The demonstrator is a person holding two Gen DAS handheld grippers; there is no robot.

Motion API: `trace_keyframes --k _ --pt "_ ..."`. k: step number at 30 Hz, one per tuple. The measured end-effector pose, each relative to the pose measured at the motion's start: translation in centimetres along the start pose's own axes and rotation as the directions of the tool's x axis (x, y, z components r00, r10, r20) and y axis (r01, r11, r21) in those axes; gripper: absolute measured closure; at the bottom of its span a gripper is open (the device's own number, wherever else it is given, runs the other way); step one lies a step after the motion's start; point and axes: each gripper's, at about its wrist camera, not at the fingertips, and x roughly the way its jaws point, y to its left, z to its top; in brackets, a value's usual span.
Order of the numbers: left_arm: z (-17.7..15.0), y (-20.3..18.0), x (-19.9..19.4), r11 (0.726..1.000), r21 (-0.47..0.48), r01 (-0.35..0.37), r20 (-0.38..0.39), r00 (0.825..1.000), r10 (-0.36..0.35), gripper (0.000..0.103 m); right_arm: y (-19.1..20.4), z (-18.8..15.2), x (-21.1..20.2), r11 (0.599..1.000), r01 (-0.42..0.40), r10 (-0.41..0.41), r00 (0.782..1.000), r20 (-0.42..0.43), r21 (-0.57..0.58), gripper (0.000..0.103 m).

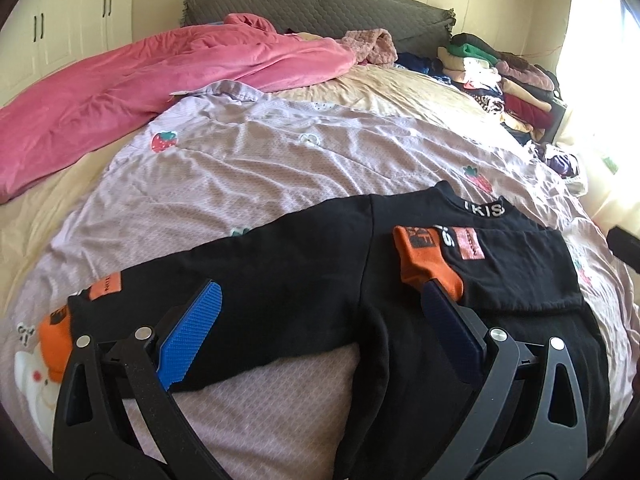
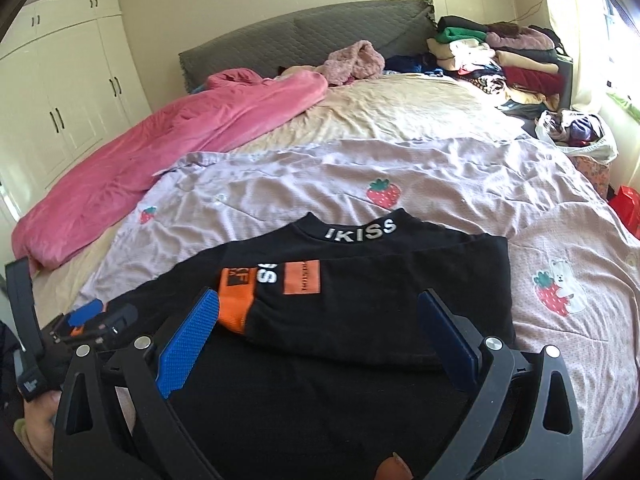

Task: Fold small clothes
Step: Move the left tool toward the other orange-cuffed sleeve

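Note:
A small black sweatshirt (image 1: 320, 264) with orange cuffs and "IKISS" on the collar lies flat on the lilac strawberry-print quilt (image 1: 248, 168). Its right sleeve is folded across the chest, orange cuff (image 1: 424, 264) in the middle. Its left sleeve stretches out sideways, orange cuff (image 1: 56, 332) at the far left. My left gripper (image 1: 320, 304) is open and empty, just above the left sleeve and shoulder. My right gripper (image 2: 320, 308) is open and empty over the folded sleeve (image 2: 360, 312) and the sweatshirt (image 2: 304, 400). The left gripper (image 2: 96, 316) also shows at the left of the right wrist view.
A pink blanket (image 1: 140, 92) lies bunched along the bed's left side. A stack of folded clothes (image 2: 500, 60) stands at the far right by the grey headboard (image 2: 304, 36). A white bag of clothes (image 2: 580, 136) sits at the right edge. White wardrobes (image 2: 60, 100) stand left.

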Motion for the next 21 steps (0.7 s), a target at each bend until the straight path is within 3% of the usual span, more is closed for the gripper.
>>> trace_keyframes --k 10,21 --pt "-1.6 3.0 -2.6 0.999 0.0 -0.053 -0.029 0.998 0.053 0.009 3.4 -0.2 -0.6 0.997 0.011 -0.01 1.0 0.014 -0.07 0.004" --pt "-2.0 7.3 -6.0 0.994 -0.031 -0.101 -0.001 0.995 0.101 0.009 7.7 0.1 -1.6 0.996 -0.034 0.036 0.999 0.015 -0.086 0.004"
